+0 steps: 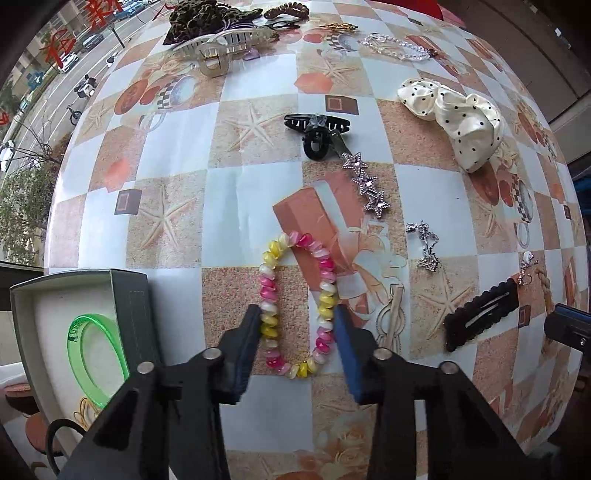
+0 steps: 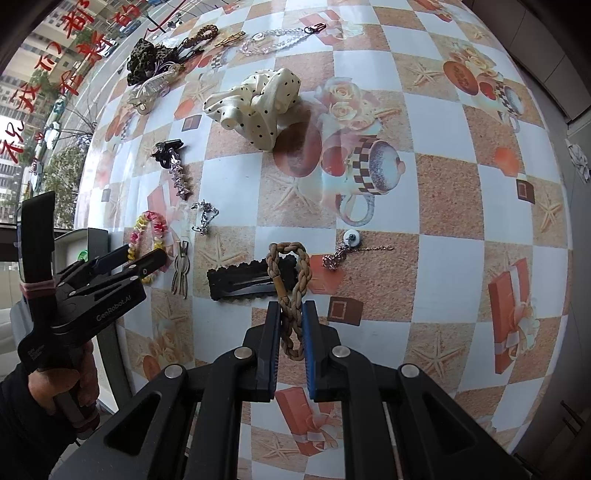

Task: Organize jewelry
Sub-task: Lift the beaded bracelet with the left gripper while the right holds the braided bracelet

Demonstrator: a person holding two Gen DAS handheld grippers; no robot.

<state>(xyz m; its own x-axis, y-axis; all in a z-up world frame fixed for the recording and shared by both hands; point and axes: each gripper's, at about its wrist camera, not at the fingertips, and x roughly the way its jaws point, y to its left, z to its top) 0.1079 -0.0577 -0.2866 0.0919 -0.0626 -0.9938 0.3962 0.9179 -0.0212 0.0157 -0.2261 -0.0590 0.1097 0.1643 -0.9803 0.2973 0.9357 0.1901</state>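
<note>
My left gripper (image 1: 297, 314) is open, its fingers on either side of a pink, yellow and white spiral bracelet (image 1: 325, 291) that lies on the patterned tablecloth. A grey-green box (image 1: 129, 291) at the left holds a green bangle (image 1: 79, 332). My right gripper (image 2: 291, 314) is shut on a tan braided cord bracelet (image 2: 293, 306), whose loop reaches forward over a black snap clip (image 2: 240, 282). The left gripper (image 2: 144, 258) also shows in the right wrist view, at the spiral bracelet (image 2: 138, 230).
On the table lie a black claw clip (image 1: 317, 129), a star rhinestone clip (image 1: 365, 182), a silver chain (image 1: 424, 243), a polka-dot scrunchie (image 1: 458, 114), a black snap clip (image 1: 480, 317), a pearl-and-chain piece (image 2: 343, 247) and more hair accessories (image 1: 218, 33) at the far edge.
</note>
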